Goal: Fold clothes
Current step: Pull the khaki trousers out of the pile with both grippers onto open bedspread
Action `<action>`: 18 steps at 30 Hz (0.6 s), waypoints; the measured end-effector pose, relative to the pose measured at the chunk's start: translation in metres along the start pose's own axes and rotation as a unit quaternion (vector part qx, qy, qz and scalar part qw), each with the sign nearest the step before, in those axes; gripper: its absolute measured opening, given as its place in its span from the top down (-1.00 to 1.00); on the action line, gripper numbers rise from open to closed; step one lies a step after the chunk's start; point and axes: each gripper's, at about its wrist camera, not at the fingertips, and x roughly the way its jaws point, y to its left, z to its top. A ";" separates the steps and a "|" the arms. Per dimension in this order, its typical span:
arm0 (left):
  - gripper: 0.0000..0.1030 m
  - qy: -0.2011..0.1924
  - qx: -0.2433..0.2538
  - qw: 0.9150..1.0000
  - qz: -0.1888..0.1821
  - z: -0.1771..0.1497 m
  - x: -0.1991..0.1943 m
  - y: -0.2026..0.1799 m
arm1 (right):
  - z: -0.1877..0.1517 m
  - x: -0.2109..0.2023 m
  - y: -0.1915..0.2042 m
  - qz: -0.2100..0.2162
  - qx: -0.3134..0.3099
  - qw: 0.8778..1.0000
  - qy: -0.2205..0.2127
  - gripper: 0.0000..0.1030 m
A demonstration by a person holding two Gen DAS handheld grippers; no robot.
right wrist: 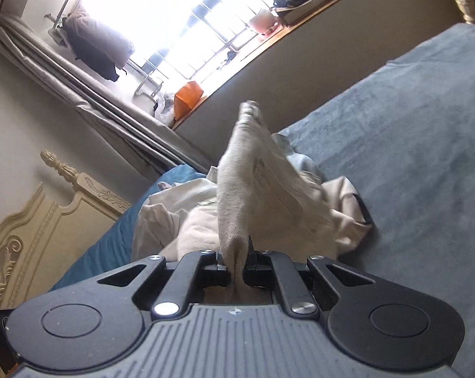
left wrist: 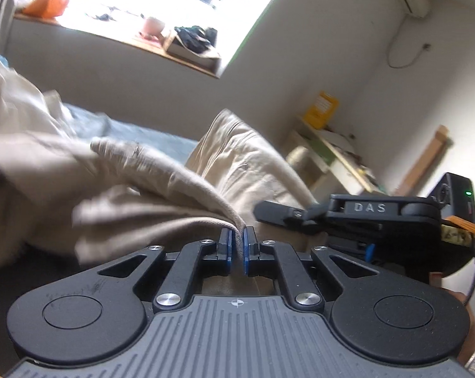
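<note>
1. Both claws pinch one beige garment [left wrist: 149, 189]: left claw [left wrist: 236, 239] nips its edge, right claw [right wrist: 236, 267] clamps a bunched corner.
2. Garment hangs lifted above the grey bed [right wrist: 410, 141], mid-fold I judge.
3. Next needs both corners kept level, cloth taut.

The left gripper [left wrist: 236, 245] pinches a beige garment [left wrist: 149, 195]; the right gripper [left wrist: 288, 214] lies beside it.

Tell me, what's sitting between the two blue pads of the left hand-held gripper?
A fold of the beige garment is pinched between the blue pads of the left hand-held gripper, seen in the left wrist view. The cloth fans out leftward from there.
</note>
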 end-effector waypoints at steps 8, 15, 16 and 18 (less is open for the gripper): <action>0.91 0.081 -0.014 0.996 -0.017 -0.079 0.032 -0.048 | -0.033 -0.068 -0.065 -0.060 0.005 0.997 0.056 0.87; 0.90 0.156 0.031 0.987 -0.001 -0.144 0.051 -0.073 | -0.075 -0.101 -0.139 -0.133 0.002 0.987 0.094 0.88; 0.90 0.161 0.046 0.986 0.000 -0.150 0.052 -0.076 | -0.079 -0.106 -0.151 -0.138 0.009 0.986 0.093 0.88; 0.89 0.173 0.070 0.982 0.009 -0.159 0.053 -0.079 | -0.083 -0.111 -0.172 -0.151 0.022 0.983 0.098 0.88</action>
